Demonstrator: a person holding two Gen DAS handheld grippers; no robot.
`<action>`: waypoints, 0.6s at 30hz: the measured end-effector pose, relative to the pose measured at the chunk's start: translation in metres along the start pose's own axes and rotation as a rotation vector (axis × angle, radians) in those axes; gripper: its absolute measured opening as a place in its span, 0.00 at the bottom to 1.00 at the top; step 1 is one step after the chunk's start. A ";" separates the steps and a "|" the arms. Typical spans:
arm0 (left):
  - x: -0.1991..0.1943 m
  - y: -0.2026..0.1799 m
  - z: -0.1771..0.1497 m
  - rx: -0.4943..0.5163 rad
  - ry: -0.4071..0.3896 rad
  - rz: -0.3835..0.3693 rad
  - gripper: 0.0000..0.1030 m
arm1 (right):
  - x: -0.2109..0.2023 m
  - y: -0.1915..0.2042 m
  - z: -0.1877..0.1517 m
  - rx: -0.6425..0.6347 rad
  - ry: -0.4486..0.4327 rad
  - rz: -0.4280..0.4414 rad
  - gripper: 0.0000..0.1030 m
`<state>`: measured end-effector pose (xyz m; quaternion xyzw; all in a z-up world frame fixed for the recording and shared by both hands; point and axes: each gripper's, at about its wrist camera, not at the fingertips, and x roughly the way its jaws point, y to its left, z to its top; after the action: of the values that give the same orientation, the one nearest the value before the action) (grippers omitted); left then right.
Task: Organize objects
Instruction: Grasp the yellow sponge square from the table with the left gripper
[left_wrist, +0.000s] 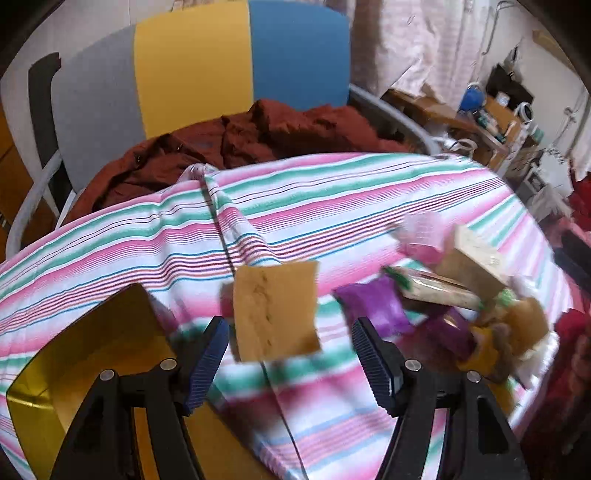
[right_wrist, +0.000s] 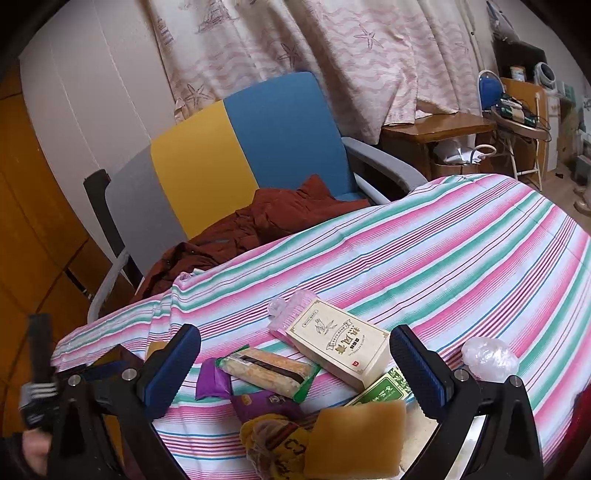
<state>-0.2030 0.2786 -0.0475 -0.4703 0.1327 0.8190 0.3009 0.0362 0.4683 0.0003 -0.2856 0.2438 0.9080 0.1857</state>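
Over the striped cloth (left_wrist: 332, 206), my left gripper (left_wrist: 290, 363) is open. A blurred tan square pad (left_wrist: 275, 310) sits just ahead between its fingers, untouched by either one; I cannot tell if it rests on the cloth. A gold tray (left_wrist: 92, 350) lies to its left. My right gripper (right_wrist: 295, 369) is open above a pile: a cream box (right_wrist: 340, 343), a wafer pack (right_wrist: 269, 373), purple packets (right_wrist: 212, 382), a green box (right_wrist: 384, 391), a second tan pad (right_wrist: 354, 439) and a yellow pouch (right_wrist: 273, 443).
A grey, yellow and blue chair (right_wrist: 236, 147) holding a rust-red garment (right_wrist: 258, 221) stands behind the table. A clear plastic ball (right_wrist: 487, 358) lies right of the pile. A wooden desk (right_wrist: 436, 129) and clutter fill the far right. A hand (right_wrist: 33, 450) is at the lower left.
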 end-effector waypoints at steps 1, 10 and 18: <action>0.009 0.000 0.003 0.004 0.017 0.003 0.68 | 0.000 -0.001 0.000 0.005 0.001 0.003 1.00; 0.041 0.007 0.011 -0.021 0.073 0.010 0.53 | 0.003 0.000 -0.001 0.002 0.014 0.010 1.00; -0.016 0.001 -0.008 -0.004 -0.084 0.004 0.52 | 0.009 0.013 -0.007 -0.075 0.053 0.028 1.00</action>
<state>-0.1924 0.2679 -0.0378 -0.4359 0.1191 0.8388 0.3035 0.0263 0.4561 -0.0055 -0.3129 0.2184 0.9111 0.1559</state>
